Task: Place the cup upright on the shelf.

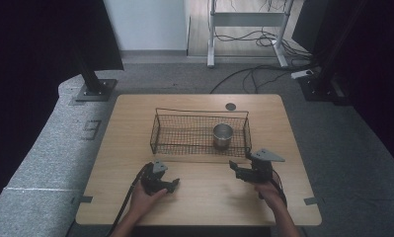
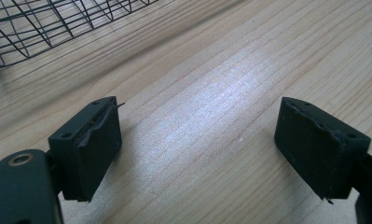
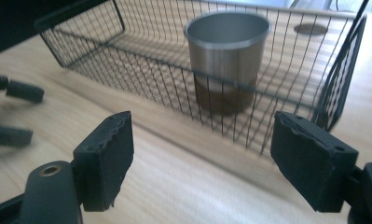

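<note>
1. Jaws of the right gripper (image 3: 200, 158) stand wide apart and hold nothing; in its own view they frame the cup (image 3: 227, 60) from the lower edge of the frame.
2. Jaws of the left gripper (image 2: 197, 149) are likewise spread and empty, with bare table (image 2: 211, 93) between them and a corner of the basket (image 2: 44, 23) at the upper left of the frame.
3. The cup stands upright inside the basket, in its right part, centre of the high view (image 1: 222, 136).
4. It looks like thin steel: probably light, rigid and smooth, so it could slip. A pinch across the rim, one jaw inside and one outside, seems the surest hold, taken from above since the basket wall blocks the side.
5. In the high view, both hands rest low near the bottom edge, the right gripper (image 1: 241, 173) pointing toward frame left below the basket's near right corner, the left gripper (image 1: 167, 185) pointing toward frame right.
</note>
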The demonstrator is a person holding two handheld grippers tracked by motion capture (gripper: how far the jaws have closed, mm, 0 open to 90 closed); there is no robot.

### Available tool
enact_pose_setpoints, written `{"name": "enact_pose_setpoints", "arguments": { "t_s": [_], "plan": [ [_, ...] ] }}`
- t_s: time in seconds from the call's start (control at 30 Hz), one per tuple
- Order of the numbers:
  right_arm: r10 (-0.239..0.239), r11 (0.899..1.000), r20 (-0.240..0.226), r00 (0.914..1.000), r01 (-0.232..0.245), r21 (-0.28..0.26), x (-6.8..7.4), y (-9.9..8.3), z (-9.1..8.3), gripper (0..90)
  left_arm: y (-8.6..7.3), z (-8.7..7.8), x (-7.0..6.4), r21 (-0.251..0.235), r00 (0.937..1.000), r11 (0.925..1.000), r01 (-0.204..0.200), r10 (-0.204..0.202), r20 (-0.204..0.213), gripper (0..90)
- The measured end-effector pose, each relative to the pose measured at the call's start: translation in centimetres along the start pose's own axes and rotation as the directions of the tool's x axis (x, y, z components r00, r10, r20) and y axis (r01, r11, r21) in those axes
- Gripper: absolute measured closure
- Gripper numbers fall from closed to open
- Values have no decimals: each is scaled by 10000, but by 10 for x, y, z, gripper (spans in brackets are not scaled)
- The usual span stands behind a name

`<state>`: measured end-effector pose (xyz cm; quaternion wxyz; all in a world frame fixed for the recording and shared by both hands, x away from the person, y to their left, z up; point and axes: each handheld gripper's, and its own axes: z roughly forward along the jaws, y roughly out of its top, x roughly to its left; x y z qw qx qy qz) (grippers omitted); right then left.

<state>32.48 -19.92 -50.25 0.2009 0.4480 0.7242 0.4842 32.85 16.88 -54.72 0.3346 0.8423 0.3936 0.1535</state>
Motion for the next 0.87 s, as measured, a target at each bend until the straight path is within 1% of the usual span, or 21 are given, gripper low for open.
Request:
{"name": "enact_pose_setpoints", "arguments": {
  "t_s": [0.17, 0.23, 0.3, 0.53, 0.7, 0.77, 0.87],
  "plan": [
    [-52, 9992, -1, 10000, 52, 391, 1, -18, 2, 211, 0, 0, 0, 0, 10000, 10000, 0, 0, 1, 146],
    [-157, 9983, 14, 9999, 156, 566, 2, -22, 4, 211, 0, 0, 0, 1, 10000, 10000, -2, 2, 1, 146],
    [-149, 9978, -5, 9999, 149, 650, 3, -25, 5, 211, 0, 0, 0, 1, 10000, 10000, -2, 2, 1, 146],
    [-82, 9985, 125, 9999, 76, 545, 2, -28, 3, 212, 0, 0, 0, 0, 10000, 10000, -3, 3, 0, 146],
    [-88, 9983, 229, 9997, 75, 573, 2, -31, 4, 213, 0, 0, 0, 0, 10000, 10000, -5, 5, 0, 146],
    [-97, 9980, 237, 9997, 82, 624, 2, -32, 4, 213, 0, 0, 0, 1, 10000, 10000, -5, 5, -1, 146],
    [-48, 9985, 244, 9997, 35, 554, 1, -32, 3, 213, 0, 0, 0, -1, 10000, 10000, -1, 1, 0, 146]
  ]
}}
